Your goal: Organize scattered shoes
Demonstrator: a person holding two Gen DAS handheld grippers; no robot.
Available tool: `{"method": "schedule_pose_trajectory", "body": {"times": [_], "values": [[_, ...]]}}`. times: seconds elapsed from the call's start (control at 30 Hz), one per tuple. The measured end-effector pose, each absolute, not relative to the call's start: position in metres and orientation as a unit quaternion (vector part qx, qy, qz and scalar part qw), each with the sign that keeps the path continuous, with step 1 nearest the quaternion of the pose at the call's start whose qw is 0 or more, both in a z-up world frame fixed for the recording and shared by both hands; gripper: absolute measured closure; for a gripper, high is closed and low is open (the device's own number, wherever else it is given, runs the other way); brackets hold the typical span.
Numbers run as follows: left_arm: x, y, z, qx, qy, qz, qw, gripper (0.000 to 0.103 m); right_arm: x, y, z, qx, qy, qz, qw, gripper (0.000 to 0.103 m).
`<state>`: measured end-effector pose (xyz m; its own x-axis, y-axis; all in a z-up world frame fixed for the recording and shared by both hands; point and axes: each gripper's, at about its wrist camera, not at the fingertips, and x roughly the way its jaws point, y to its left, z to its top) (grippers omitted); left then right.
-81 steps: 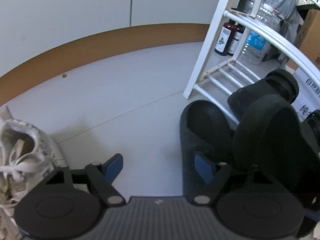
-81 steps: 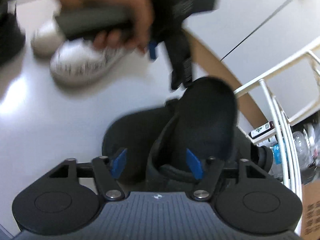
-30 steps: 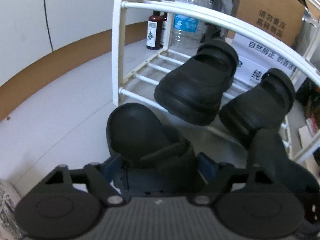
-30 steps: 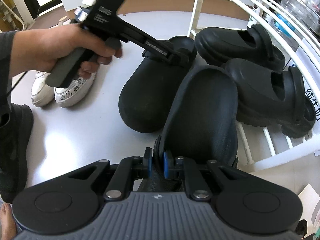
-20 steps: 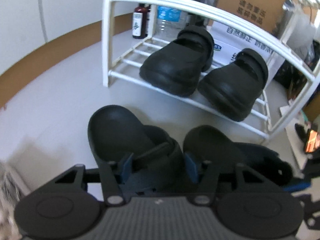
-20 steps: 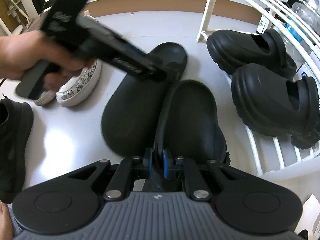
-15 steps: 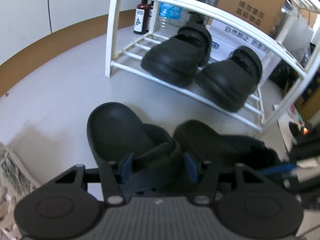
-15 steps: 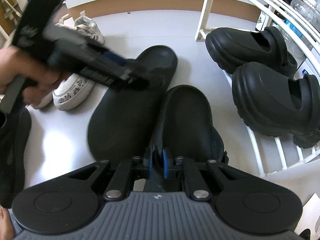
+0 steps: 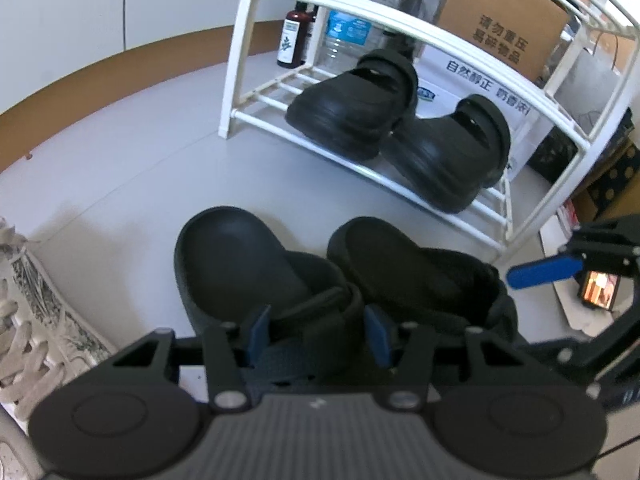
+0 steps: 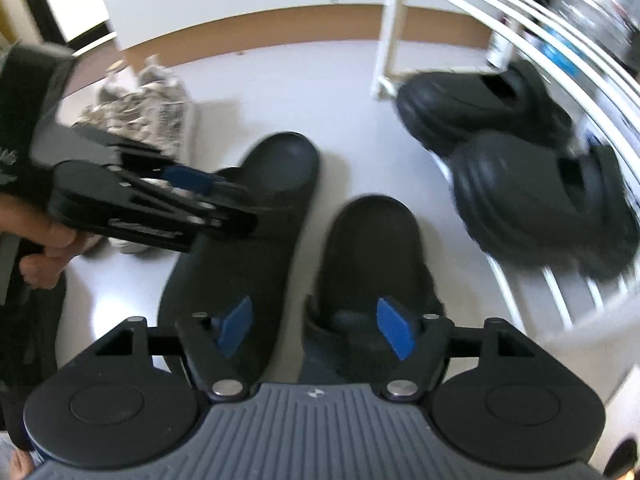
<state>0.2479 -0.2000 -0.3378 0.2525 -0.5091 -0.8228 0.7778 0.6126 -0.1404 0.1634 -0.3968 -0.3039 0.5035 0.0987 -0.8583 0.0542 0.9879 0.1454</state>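
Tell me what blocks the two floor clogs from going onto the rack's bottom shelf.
The two chunky black shoes already fill most of the bottom shelf of the rack, straight ahead of the floor clogs. The floor between clogs and rack looks bare.

I see two black slip-on clogs [image 10: 256,216] [image 10: 372,256] side by side on grey floor, toes toward rack. Chunky black pair [image 9: 352,116] [image 9: 452,160] sits on white rack's [image 9: 236,80] bottom shelf. White patterned sneakers [image 10: 144,108] lie apart, left.
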Motion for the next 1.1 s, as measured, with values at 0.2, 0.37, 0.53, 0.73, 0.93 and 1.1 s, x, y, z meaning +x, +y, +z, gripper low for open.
{"method": "schedule_pose_trajectory", "body": {"times": [0.2, 0.37, 0.53, 0.73, 0.93, 1.1], "values": [[0.245, -0.200, -0.341, 0.133, 0.464, -0.425, 0.766, 0.050, 0.151, -0.418, -0.327, 0.082, 0.530, -0.027, 0.843, 0.016], [0.233, -0.204, -0.342, 0.131, 0.478, -0.443, 0.747, 0.051, 0.152, -0.427, -0.348, 0.108, 0.557, -0.023, 0.823, 0.015], [0.222, -0.205, -0.343, 0.127, 0.483, -0.454, 0.738, 0.052, 0.152, -0.421, -0.358, 0.113, 0.566, 0.005, 0.817, 0.021], [0.219, -0.205, -0.343, 0.129, 0.484, -0.449, 0.740, 0.053, 0.155, -0.416, -0.356, 0.092, 0.552, 0.018, 0.829, 0.024], [0.217, -0.200, -0.343, 0.130, 0.486, -0.448, 0.739, 0.054, 0.164, -0.414, -0.355, 0.080, 0.543, 0.018, 0.836, 0.024], [0.216, -0.193, -0.343, 0.125, 0.487, -0.449, 0.739, 0.054, 0.173, -0.415, -0.353, 0.080, 0.531, 0.016, 0.843, 0.025]]}}
